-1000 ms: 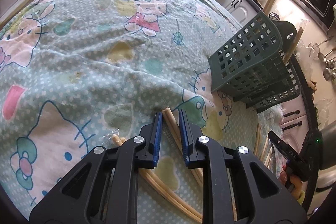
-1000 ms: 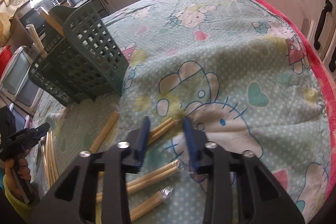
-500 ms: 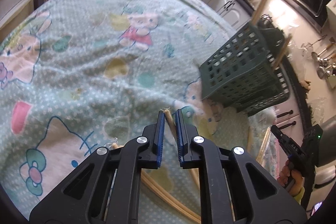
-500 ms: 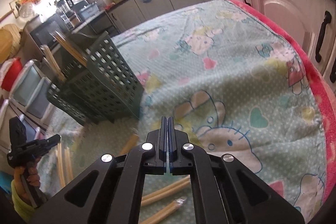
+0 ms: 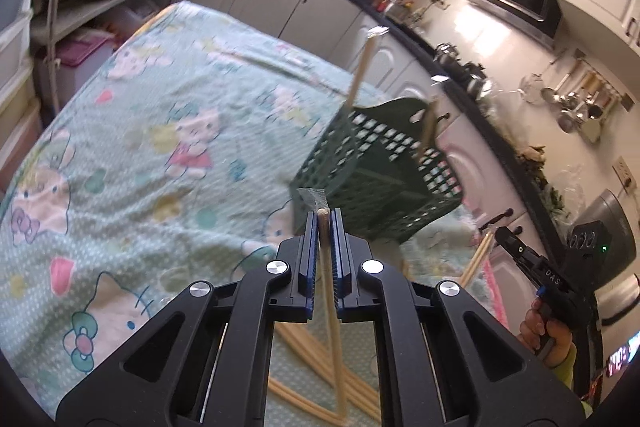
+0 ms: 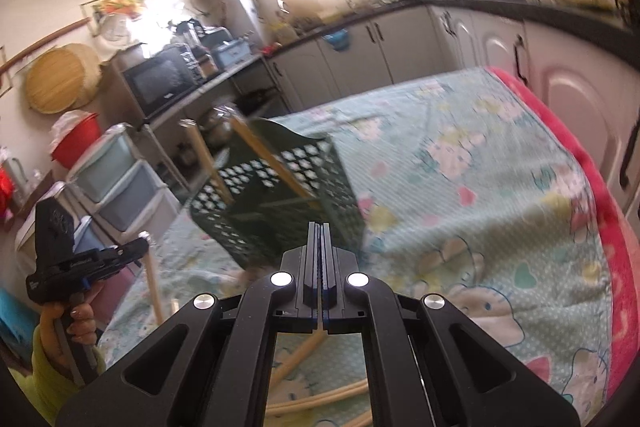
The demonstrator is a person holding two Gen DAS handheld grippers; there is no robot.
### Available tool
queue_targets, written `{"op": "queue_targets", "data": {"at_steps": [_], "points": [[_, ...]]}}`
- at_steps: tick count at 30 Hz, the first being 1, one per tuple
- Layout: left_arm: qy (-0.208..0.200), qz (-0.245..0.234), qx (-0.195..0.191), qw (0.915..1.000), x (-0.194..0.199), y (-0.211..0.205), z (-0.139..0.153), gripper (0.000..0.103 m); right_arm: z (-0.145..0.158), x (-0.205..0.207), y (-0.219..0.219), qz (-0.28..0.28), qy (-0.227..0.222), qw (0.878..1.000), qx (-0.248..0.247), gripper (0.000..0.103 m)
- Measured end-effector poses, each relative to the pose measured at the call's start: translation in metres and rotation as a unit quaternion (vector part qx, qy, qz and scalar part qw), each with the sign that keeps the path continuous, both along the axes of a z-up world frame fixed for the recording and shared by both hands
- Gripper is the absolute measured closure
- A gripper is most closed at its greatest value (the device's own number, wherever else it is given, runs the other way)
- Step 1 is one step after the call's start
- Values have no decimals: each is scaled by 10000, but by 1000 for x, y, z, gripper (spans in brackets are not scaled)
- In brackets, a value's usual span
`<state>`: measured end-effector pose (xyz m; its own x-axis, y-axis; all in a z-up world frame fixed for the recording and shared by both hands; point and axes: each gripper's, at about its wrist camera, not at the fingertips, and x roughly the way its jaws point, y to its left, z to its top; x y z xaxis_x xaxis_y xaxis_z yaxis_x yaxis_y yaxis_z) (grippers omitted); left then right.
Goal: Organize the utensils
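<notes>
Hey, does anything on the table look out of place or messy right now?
Yes. Several wrapped chopsticks lie loose on the tablecloth instead of standing in the green basket, where two already lean. The left gripper is shut on one pair.

The green basket (image 5: 376, 171) stands near the bench's (image 5: 132, 155) edge by the cupboards, sticks (image 5: 362, 71) rising from it and barring a pass over its top. The cloth toward the far corners lies open. Loose sticks (image 6: 320, 403) lie along the near edge.
</notes>
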<state>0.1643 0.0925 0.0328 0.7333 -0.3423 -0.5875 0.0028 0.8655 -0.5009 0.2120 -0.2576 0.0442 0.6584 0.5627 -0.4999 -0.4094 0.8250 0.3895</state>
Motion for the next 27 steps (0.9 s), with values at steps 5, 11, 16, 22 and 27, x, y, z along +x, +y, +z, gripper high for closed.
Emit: {"op": "queue_targets", "data": {"at_steps": [5, 11, 16, 22, 27], "points": [[-262, -145, 60, 9995, -3, -12, 19, 100, 20, -13, 9, 161, -301, 9994, 44, 102], [-458, -321, 74, 9984, -4, -24, 36, 100, 35, -22, 16, 251, -522, 9983, 58, 102], [-616, -458, 81, 9970, 0, -34, 51, 100, 48, -26, 20, 307, -681, 9972, 71, 102], [-809, -577, 142, 9949, 6, -45, 69, 100, 63, -29, 22, 325, -890, 9955, 57, 102], [-994, -595, 249, 9930, 14, -54, 84, 100, 74, -29, 24, 312, -1035, 9941, 56, 102]]}}
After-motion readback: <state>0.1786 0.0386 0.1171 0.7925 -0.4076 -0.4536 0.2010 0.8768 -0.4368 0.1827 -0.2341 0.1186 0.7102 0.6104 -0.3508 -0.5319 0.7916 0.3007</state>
